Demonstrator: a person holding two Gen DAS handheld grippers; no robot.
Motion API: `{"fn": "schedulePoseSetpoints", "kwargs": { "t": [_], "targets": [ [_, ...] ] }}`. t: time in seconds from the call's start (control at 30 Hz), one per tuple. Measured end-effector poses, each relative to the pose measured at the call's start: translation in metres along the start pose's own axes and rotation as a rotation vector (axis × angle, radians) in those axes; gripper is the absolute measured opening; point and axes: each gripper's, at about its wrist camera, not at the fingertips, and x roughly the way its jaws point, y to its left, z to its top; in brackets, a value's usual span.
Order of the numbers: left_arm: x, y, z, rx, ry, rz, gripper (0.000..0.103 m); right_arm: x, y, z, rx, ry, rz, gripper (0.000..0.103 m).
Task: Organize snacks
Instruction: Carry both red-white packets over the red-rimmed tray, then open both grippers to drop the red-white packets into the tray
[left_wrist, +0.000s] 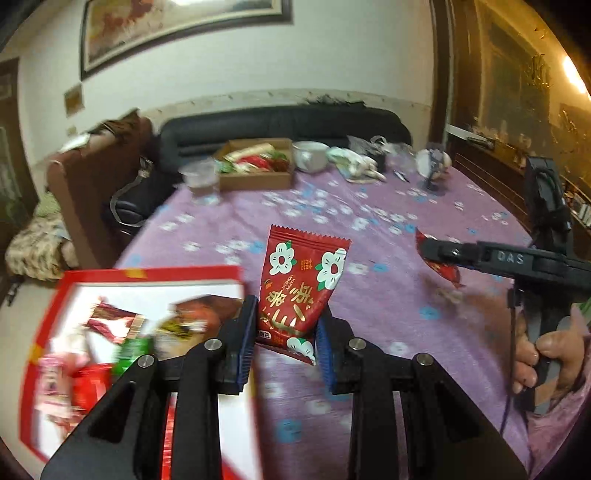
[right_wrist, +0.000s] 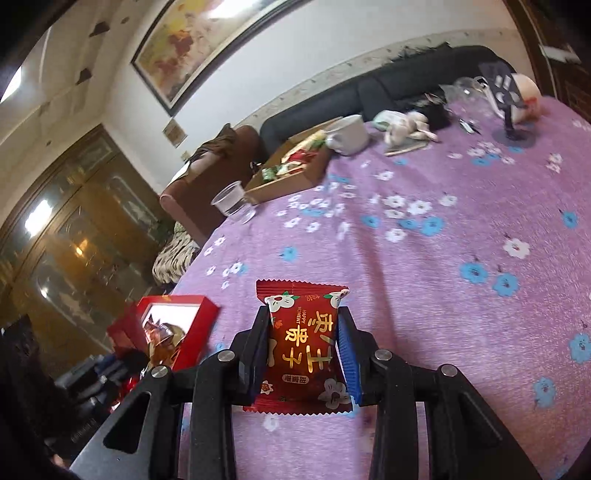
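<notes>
Both hands were carrying a snack. The left gripper (left_wrist: 284, 332) had a red date-snack packet (left_wrist: 301, 288) upright between its blue pads, with the red box (left_wrist: 147, 275) just to its left. The box already had a jumble of wrappers inside, blurred in the left wrist view. The right gripper (right_wrist: 304, 354) held a second red packet (right_wrist: 301, 347) of the same kind, above the purple flowered tablecloth (right_wrist: 443, 258). In the right wrist view the red box (right_wrist: 199, 306) sat off to the left, near the table edge.

My read of the step: drop these two packets into the red box. To do it well, I would bring the left packet fully over the white interior before releasing, since it stood beside the rim, not above the opening. Keep it low so it doesn't bounce off the pile. I'd hold the right hand back until the left cleared; the two rigs would crowd one small box.

Jaws: left ones narrow, pads pressing the lower sides of the packet, which bulged slightly above them. Right ones also narrow, clamped on the middle of its packet, crimped ends sticking out top and bottom. In the left view the right gripper (left_wrist: 441, 254) appeared side-on with its red packet (left_wrist: 441, 271) in its tip.

A cardboard tray (left_wrist: 255, 181) of other snacks sat at the far side, well apart.
</notes>
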Motion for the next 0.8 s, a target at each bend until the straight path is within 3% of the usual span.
{"fn": "schedulePoseSetpoints", "kwargs": {
  "t": [0.47, 0.8],
  "targets": [
    [-0.027, 0.075, -0.020, -0.082, -0.056, 0.148, 0.027, 0.039, 0.141, -0.029, -0.158, 0.048, 0.206, 0.037],
    [-0.029, 0.112, -0.037, -0.140, -0.039, 0.210, 0.027, 0.082, 0.199, -0.052, -0.194, 0.081, 0.299, 0.037]
  ]
}}
